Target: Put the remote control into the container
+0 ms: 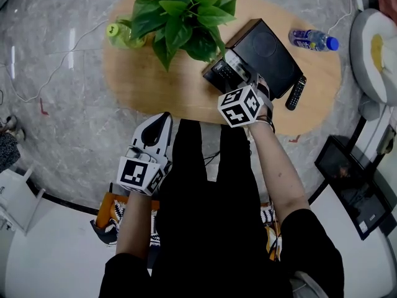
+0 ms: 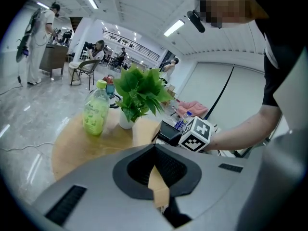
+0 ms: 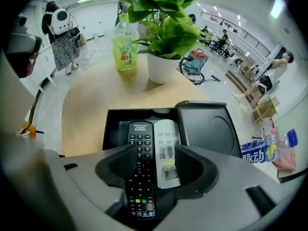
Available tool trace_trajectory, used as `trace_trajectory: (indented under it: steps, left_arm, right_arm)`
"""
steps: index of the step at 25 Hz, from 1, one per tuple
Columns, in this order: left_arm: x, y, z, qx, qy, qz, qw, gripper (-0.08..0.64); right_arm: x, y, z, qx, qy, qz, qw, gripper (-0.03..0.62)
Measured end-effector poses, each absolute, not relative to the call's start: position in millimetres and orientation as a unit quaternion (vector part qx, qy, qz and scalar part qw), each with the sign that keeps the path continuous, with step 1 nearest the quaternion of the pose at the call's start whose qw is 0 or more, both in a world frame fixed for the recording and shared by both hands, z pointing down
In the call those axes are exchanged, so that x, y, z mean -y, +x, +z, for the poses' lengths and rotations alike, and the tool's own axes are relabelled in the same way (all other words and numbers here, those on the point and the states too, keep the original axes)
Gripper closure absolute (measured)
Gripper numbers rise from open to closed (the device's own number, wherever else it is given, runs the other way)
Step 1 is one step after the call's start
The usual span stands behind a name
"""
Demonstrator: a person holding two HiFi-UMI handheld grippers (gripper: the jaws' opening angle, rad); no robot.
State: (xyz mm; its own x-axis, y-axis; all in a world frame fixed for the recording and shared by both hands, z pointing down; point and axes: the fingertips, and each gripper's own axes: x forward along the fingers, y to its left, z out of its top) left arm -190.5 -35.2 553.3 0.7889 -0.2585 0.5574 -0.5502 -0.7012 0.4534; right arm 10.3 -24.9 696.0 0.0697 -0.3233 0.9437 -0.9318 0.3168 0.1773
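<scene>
A black remote control (image 3: 140, 162) and a white remote (image 3: 166, 148) lie side by side in the open black container (image 3: 113, 124). Its lid (image 3: 207, 126) is folded out to the right. My right gripper (image 3: 151, 165) hangs over the container's near end, open, with both remotes between its wide jaws. In the head view that gripper (image 1: 239, 79) covers the container (image 1: 214, 73), and another black remote (image 1: 296, 92) lies on the table to the right of the lid. My left gripper (image 1: 164, 117) is shut and empty, held off the table's near edge.
On the oval wooden table (image 1: 155, 85) stand a potted plant (image 1: 183, 14) and a green drink bottle (image 1: 121, 33) at the back left. A blue-capped water bottle (image 1: 313, 40) lies at the back right. Cables run across the marble floor.
</scene>
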Motion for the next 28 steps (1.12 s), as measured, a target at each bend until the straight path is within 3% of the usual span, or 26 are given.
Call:
trace_trajectory:
  steps: [9, 16, 28]
  left_arm:
    - [59, -173, 513, 0.243, 0.905, 0.24, 0.253, 0.554]
    - [79, -161, 447, 0.267, 0.914, 0.229, 0.2, 0.554]
    - [82, -121, 332, 0.297, 0.927, 0.183, 0.137, 0.554]
  right_arm:
    - [32, 14, 635, 0.651, 0.548, 0.319, 0.418, 0.347]
    - [35, 40, 548, 0.668, 0.599, 0.277, 0.342, 0.468]
    - [6, 108, 393, 0.668, 0.671, 0.21, 0.243, 0.536]
